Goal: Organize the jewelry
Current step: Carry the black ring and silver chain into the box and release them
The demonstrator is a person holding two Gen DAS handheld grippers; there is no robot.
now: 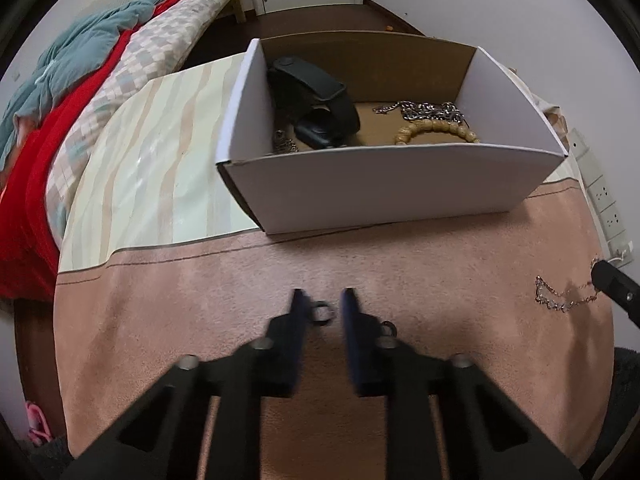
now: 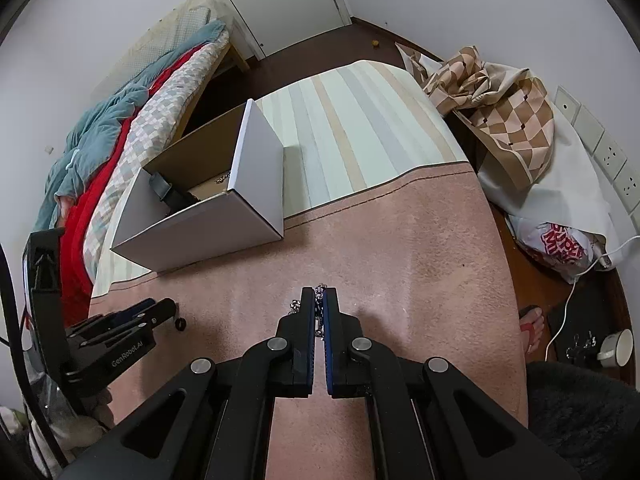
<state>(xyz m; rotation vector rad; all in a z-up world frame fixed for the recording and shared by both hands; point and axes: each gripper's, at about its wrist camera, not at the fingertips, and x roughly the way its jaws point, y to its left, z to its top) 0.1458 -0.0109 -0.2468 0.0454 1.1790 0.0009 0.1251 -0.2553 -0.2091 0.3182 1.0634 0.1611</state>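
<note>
My left gripper points down at the pink cloth, its jaws drawn in close on a small dark ring that stands between the pads. A second ring lies just right of the right finger. My right gripper is shut on a thin beaded chain. In the left wrist view that chain trails from the right gripper onto the cloth. A white cardboard box behind holds a black watch, a silver chain and a wooden bead bracelet.
A bed with red and teal bedding runs along the left. A checked cloth, a plastic bag and wall sockets are at the right. On the floor are a person's sandalled foot, a white cable and a cup.
</note>
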